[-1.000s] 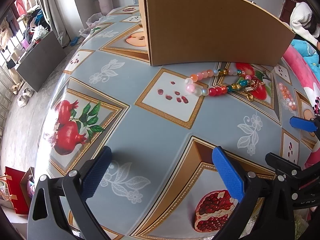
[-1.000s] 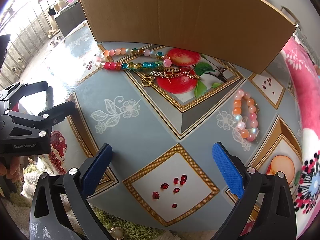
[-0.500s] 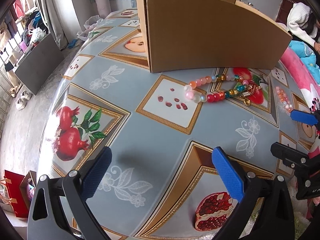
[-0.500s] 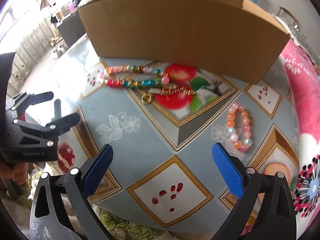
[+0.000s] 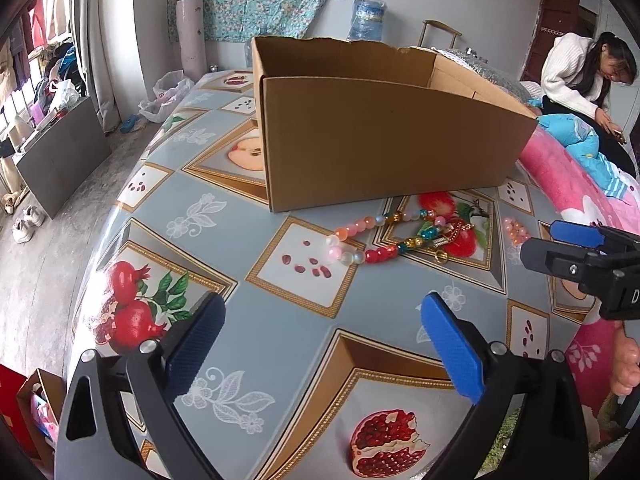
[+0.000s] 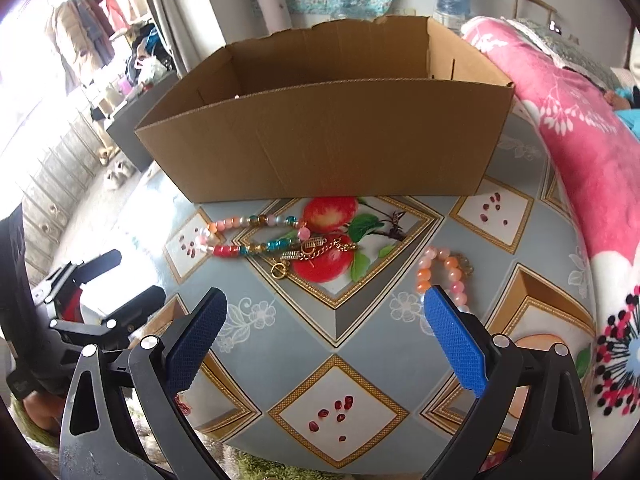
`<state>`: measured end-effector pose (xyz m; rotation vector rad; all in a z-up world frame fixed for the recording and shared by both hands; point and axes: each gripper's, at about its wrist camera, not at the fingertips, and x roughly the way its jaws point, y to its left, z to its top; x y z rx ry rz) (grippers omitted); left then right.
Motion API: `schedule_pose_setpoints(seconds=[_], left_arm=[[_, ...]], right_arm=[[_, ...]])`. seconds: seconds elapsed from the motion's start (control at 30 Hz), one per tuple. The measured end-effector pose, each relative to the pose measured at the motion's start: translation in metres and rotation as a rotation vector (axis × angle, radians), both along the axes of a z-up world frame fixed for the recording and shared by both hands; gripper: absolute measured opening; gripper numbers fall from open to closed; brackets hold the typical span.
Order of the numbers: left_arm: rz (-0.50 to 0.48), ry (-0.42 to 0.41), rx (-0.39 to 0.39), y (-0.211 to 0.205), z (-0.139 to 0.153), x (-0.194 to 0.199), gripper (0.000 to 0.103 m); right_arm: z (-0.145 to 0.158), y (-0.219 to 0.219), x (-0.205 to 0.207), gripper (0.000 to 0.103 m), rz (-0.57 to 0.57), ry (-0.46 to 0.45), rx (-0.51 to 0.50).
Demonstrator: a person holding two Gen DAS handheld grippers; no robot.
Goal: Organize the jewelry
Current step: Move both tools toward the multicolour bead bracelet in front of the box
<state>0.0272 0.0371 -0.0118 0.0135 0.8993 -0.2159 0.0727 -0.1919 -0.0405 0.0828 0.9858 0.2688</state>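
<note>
A multicoloured bead necklace (image 5: 368,240) (image 6: 248,236) lies on the fruit-patterned table (image 5: 280,352) in front of an open cardboard box (image 5: 380,140) (image 6: 332,140). A gold chain (image 5: 444,240) (image 6: 316,250) is tangled at its right end. To the right lies a pink and orange bead bracelet (image 5: 516,232) (image 6: 440,272). My left gripper (image 5: 320,304) hovers over the near table, its jaws closing slightly with nothing between them. My right gripper (image 6: 324,296) stands open and empty, its right fingertip just near of the bracelet.
A pink flowered blanket (image 6: 580,140) runs along the table's right side. A person in a white sweater (image 5: 580,76) sits at the far right. The table's left edge drops to the floor, where a grey cabinet (image 5: 60,152) stands.
Both grippers have risen and tilted upward, so the box's open top and the room behind it now show. The jewellery has not moved.
</note>
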Motion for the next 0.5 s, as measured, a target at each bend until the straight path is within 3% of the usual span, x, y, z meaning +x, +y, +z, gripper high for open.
schedule_pose_setpoints(seconds=[0.23, 0.3, 0.37, 0.5], left_arm=[[-0.042, -0.068, 0.028, -0.012, 0.006, 0.002, 0.085], [-0.055, -0.07, 0.029, -0.014, 0.007, 0.006, 0.083], [-0.076, -0.057, 0.009, -0.016, 0.004, 0.011, 0.079], [-0.096, -0.039, -0.006, -0.022, 0.001, 0.025, 0.066]], right_arm=[[0.004, -0.014, -0.026, 0.094, -0.025, -0.172, -0.017], [-0.003, -0.017, -0.023, 0.093, -0.043, -0.149, -0.032], [-0.007, -0.018, -0.018, 0.086, -0.041, -0.109, 0.023], [-0.003, -0.019, -0.005, 0.083, -0.027, -0.093, 0.115]])
